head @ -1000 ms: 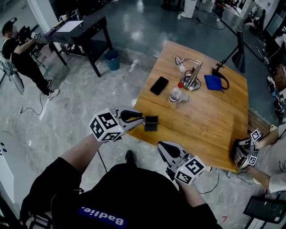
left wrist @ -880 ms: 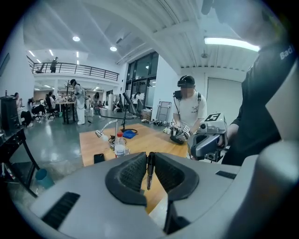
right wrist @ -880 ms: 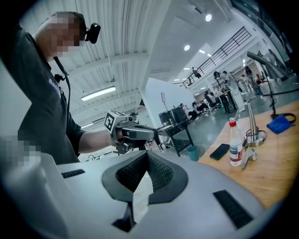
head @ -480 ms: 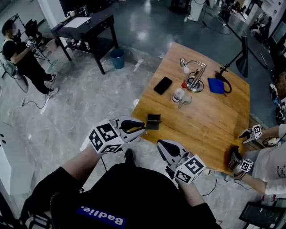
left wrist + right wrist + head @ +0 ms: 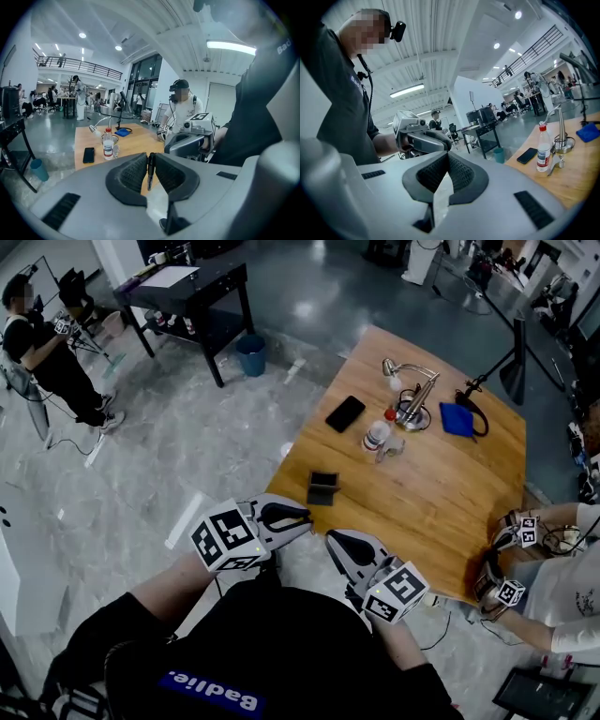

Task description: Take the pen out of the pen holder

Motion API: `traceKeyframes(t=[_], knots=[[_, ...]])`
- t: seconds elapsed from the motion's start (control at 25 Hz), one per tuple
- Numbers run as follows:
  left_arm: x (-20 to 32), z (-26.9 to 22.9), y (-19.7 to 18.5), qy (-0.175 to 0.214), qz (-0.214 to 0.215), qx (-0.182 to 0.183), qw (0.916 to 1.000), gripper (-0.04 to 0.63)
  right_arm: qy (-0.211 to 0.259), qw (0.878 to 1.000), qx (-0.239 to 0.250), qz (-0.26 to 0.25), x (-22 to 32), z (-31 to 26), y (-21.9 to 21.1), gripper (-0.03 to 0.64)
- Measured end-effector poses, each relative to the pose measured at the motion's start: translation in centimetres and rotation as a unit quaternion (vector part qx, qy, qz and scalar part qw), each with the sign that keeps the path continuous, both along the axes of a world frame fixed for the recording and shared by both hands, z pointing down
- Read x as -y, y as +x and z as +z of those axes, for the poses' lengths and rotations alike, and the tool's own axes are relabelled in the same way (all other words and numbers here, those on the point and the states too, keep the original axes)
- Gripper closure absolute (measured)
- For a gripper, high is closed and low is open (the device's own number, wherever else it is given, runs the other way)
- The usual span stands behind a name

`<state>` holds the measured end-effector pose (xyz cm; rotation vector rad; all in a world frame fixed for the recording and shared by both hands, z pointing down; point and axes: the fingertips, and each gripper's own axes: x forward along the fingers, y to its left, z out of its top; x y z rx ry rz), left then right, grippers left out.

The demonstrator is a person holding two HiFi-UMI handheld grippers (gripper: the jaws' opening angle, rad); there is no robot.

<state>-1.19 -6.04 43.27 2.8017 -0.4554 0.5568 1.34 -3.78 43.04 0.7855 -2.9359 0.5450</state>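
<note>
Beside the table point(image 5: 441, 507), left gripper point(image 5: 305, 519) pinches the pen point(image 5: 150, 169) — pen holder point(image 5: 322, 488) stands apart; right gripper point(image 5: 331, 541) closed, empty.

"Badlie." upside-down, on person's dark shirt point(image 5: 281, 652)

The contents of the pen holder point(image 5: 322, 487) are too small to tell.

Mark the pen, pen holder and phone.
pen point(image 5: 149, 171): left gripper view, middle of its barrel.
pen holder point(image 5: 322, 489): head view, its dark top.
phone point(image 5: 345, 413): head view, centre of its screen.
</note>
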Motion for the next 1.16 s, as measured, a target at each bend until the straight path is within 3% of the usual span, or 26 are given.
traceKeyframes(t=[1.16], knots=[[-1.2,0.3,0.5,-0.013,-0.002,-0.016,0.9998,0.529,-0.009,1.0,-0.009,0.006,0.0,0.5,0.4,0.612]])
